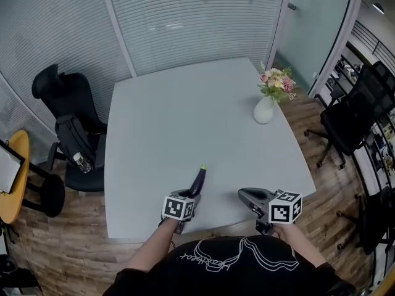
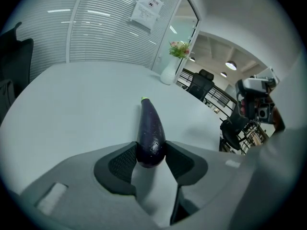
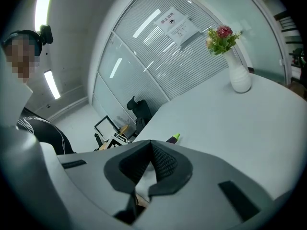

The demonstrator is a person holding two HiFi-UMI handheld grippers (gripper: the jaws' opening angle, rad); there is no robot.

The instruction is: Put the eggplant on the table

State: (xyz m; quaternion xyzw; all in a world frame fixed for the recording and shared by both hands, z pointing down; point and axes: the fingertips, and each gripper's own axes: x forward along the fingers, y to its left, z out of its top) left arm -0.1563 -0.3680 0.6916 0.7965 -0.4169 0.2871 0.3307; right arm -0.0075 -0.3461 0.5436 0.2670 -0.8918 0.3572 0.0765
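Left gripper [image 2: 151,153]: fingers [image 2: 125,159] closed on the blunt end of a glossy dark purple eggplant [image 2: 150,123], one black ribbed pad pressing each side. Its green-tipped narrow end points away, toward the far side of the table. Gap between the fingers is moderate, filled by the eggplant.

Eggplant sits low over the near part of the large pale grey table [image 1: 185,116], close to the front edge. Cannot tell whether it touches the surface.

Right gripper [image 3: 151,147]: fingers [image 3: 165,164] drawn together at the tips, nothing between them. It hangs over the near table edge, beside the left gripper but apart from it.

Far right of the table: white ceramic vase [image 1: 264,110] holding pink flowers [image 1: 276,82], well apart from the eggplant. Black office chair [image 1: 65,103] stands at the table's left side.
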